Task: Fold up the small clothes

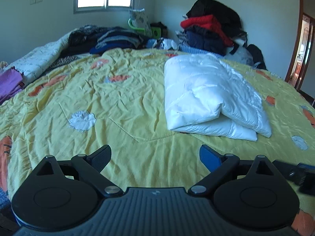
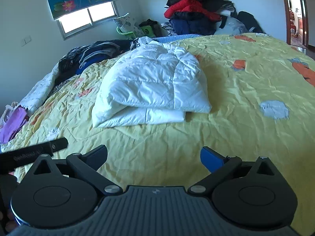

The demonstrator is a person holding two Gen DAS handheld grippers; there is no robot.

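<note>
Item: white quilted jacket [image 1: 208,96], folded into a thick bundle and lying on the yellow bedspread [image 1: 122,98]. Both sides are turned in; the layered edge faces you. It sits ahead of both tools, to the right in the left wrist view and left of centre in the right wrist view [image 2: 151,86].

Left claw [image 1: 155,158]: jaws wide, nothing between them, over bare bedspread short of the jacket.

Right claw [image 2: 154,158]: jaws wide, empty, also short of the jacket and apart from it.

Step in hand, as I judge it: this garment looks finished, and you hold nothing. Your next move calls either for a last tidy of the bundle's loose lower layer or for fetching another piece.

Stock within view:
- Dark heap of clothes [image 1: 110,39] at the far left of the bed, unfolded.
- Purple garments [image 1: 9,84] at the left edge, stacked flat.
- Tall pile with a red jacket [image 1: 204,23] on it against the far wall.

Containers: a green basket [image 1: 137,26] near the window, holding a patterned bag or cushion; I cannot tell what else is inside it. No container receives the folded jacket.
</note>
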